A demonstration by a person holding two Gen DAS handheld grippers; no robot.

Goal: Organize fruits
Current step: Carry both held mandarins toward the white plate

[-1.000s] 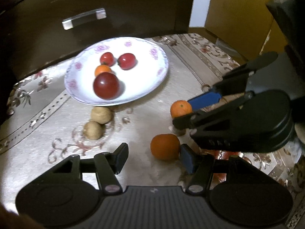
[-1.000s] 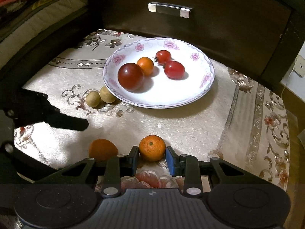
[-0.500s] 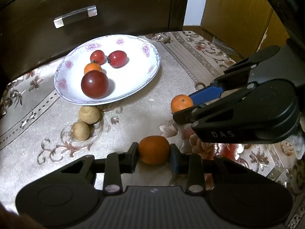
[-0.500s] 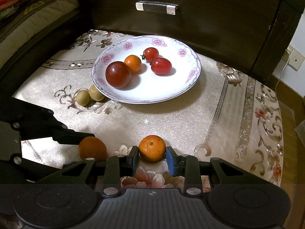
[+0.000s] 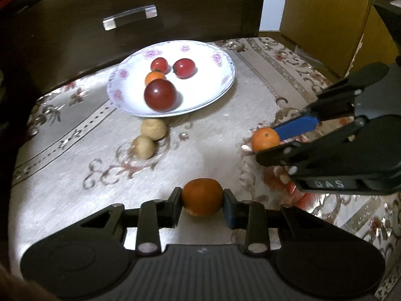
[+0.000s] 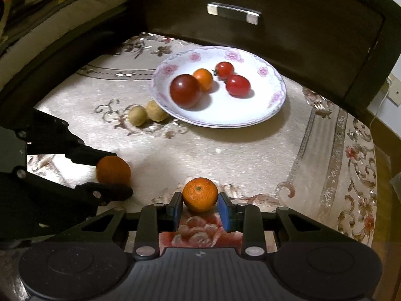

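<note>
At the bottom centre of the left wrist view, the left gripper (image 5: pixel 202 202) pinches a dull orange tangerine (image 5: pixel 202 197), its underside hidden. Bottom centre of the right view, the right gripper (image 6: pixel 199 209) brackets a brighter mandarin (image 6: pixel 199 194); whether the pads press it is unclear. Mid-frame sit two tan longans (image 6: pixel 147 114), touching. Beyond, the floral plate (image 6: pixel 273 100) holds a dark red tomato (image 6: pixel 185 90), a small orange fruit (image 6: pixel 203 78) and two cherry tomatoes (image 6: pixel 231 79).

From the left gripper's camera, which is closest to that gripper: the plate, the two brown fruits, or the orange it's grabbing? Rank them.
1. Orange, between the left gripper fingers.
2. Brown fruits, ahead, slightly left.
3. Plate, farthest, by the drawer.
</note>
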